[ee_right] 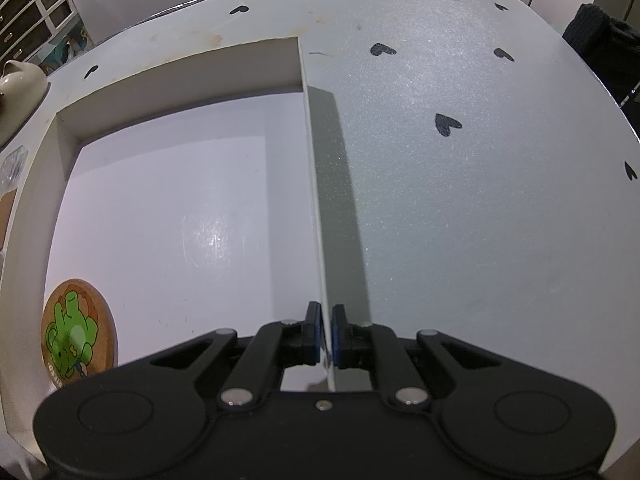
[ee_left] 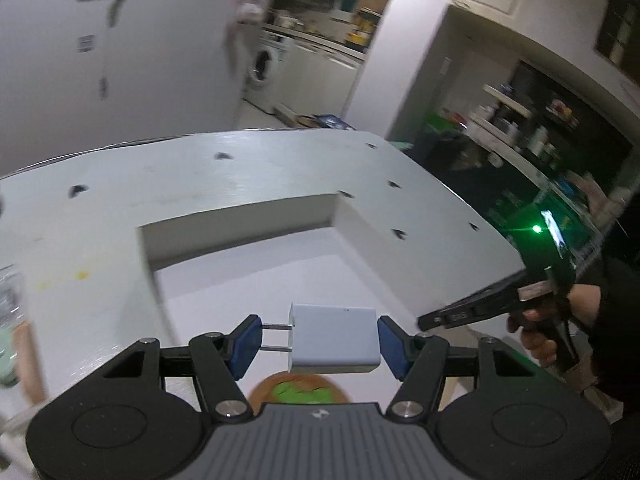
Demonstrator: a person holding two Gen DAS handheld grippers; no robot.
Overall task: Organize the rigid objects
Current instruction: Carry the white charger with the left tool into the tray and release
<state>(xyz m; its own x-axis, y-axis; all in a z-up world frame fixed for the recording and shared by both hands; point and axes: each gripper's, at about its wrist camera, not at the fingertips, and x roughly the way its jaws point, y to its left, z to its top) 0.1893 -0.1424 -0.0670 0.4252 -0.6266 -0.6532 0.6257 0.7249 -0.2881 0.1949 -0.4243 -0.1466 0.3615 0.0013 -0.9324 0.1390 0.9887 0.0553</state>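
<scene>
A white wall charger (ee_left: 334, 340) with two metal prongs pointing left hangs above the open white box (ee_left: 240, 220), and my left gripper (ee_left: 320, 344) is shut on it, one blue pad on the prong tips and the other on its flat end. Below it, on the box floor, lies a round cork coaster with a green figure (ee_left: 298, 390) (ee_right: 80, 328). My right gripper (ee_right: 327, 336) is shut on the thin right wall of the box (ee_right: 316, 200). The same gripper shows in the left wrist view as a dark tip (ee_left: 424, 322) held by a hand (ee_left: 536, 332).
The box stands on a white tabletop printed with black hearts (ee_right: 448, 124). A cream teapot (ee_right: 20, 76) sits at the far left edge and a dark cloth (ee_right: 600, 40) at the far right. Shelves with jars (ee_left: 520, 132) stand beyond the table.
</scene>
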